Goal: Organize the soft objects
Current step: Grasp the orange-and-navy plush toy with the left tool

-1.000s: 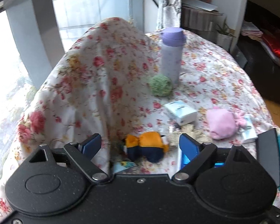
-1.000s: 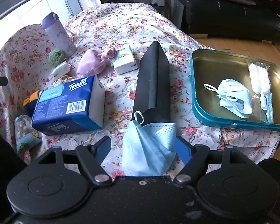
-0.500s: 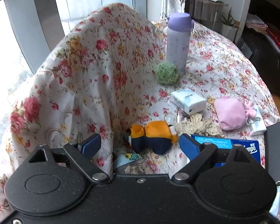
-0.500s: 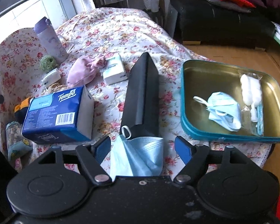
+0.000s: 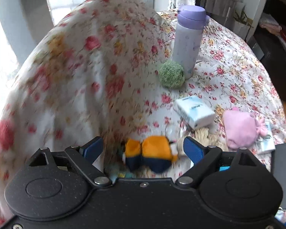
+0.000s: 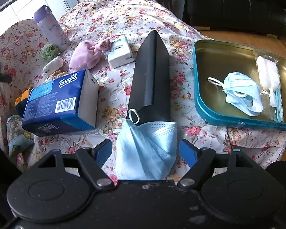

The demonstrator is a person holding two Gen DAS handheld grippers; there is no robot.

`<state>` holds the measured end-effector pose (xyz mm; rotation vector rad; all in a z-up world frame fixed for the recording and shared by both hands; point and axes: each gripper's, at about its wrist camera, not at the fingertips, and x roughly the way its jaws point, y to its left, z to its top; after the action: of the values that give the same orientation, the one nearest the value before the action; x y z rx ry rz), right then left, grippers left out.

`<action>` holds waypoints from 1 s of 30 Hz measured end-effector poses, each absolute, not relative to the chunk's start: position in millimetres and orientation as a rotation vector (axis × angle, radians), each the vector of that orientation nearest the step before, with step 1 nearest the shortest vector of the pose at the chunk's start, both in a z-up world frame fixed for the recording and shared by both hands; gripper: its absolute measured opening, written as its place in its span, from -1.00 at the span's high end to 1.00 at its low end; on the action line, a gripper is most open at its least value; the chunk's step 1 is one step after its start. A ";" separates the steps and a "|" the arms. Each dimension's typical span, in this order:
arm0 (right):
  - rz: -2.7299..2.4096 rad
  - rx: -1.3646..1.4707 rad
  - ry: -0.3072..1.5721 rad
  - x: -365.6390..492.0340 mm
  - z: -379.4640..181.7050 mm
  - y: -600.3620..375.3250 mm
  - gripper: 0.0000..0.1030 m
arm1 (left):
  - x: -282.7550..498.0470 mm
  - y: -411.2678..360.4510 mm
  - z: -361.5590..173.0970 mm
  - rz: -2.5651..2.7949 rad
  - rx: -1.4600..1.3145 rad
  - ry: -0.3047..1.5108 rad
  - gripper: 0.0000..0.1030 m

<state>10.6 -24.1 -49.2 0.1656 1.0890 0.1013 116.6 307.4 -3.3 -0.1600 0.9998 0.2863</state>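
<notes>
The left gripper [image 5: 143, 148] stands wide, its blue pads clear on both sides of an orange-and-navy soft toy [image 5: 149, 155] that lies on the floral cloth [image 5: 228, 72] between them, not pressed. Beyond the toy, a green puff [image 5: 171, 74] touches the foot of an upright purple bottle [image 5: 188, 40]. To the right lie a small white tissue pack [image 5: 195, 111] and a pink pouch [image 5: 240, 127], near each other. The left of this view is blurred.

The right gripper [image 6: 145, 151] is also wide, and its pads flank a crumpled blue mask [image 6: 146, 148] on the cloth without squeezing it. The mask's ear loop rests against the near end of a black box [image 6: 150, 76]. To the left lies a blue Tempo pack [image 6: 61, 101]. To the right, a teal tray [image 6: 200, 103] holds a second mask [image 6: 242, 91] and a bagged white item [image 6: 267, 76].
</notes>
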 end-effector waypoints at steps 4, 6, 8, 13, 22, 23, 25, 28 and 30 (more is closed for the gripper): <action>0.102 0.178 1.089 12.4 -47.3 -26.2 -0.50 | 141.0 301.2 -12.9 0.248 -0.140 1.035 -0.71; 0.100 0.183 1.089 13.5 -47.0 -26.8 -0.50 | 148.3 301.6 -20.6 0.258 -0.133 1.053 -0.71; 0.099 0.187 1.093 15.0 -47.3 -26.4 -0.50 | 153.5 304.7 -30.0 0.266 -0.138 1.078 -0.71; 0.090 0.167 1.088 17.9 -46.4 -21.7 -0.50 | 162.8 313.2 -55.1 0.304 -0.156 1.156 -0.71; 0.096 0.192 1.106 19.7 -49.9 -19.4 -0.50 | 170.7 307.6 -68.7 0.304 -0.142 1.196 -0.72; 0.099 0.193 1.107 19.8 -49.9 -18.9 -0.50 | 171.4 305.0 -70.6 0.309 -0.125 1.203 -0.72; 0.099 0.183 1.105 19.7 -49.8 -17.4 -0.50 | 172.8 300.4 -74.6 0.315 -0.096 1.219 -0.72; 0.100 0.162 1.102 20.4 -49.9 -16.0 -0.50 | 176.9 303.2 -85.1 0.298 -0.129 1.272 -0.72; 0.106 0.161 1.105 21.8 -51.1 -16.4 -0.50 | 179.0 306.0 -89.4 0.300 -0.151 1.290 -0.74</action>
<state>21.8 -16.4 -51.1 0.1611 1.1050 0.1058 179.0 306.0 -89.4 -0.1509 1.2897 0.2998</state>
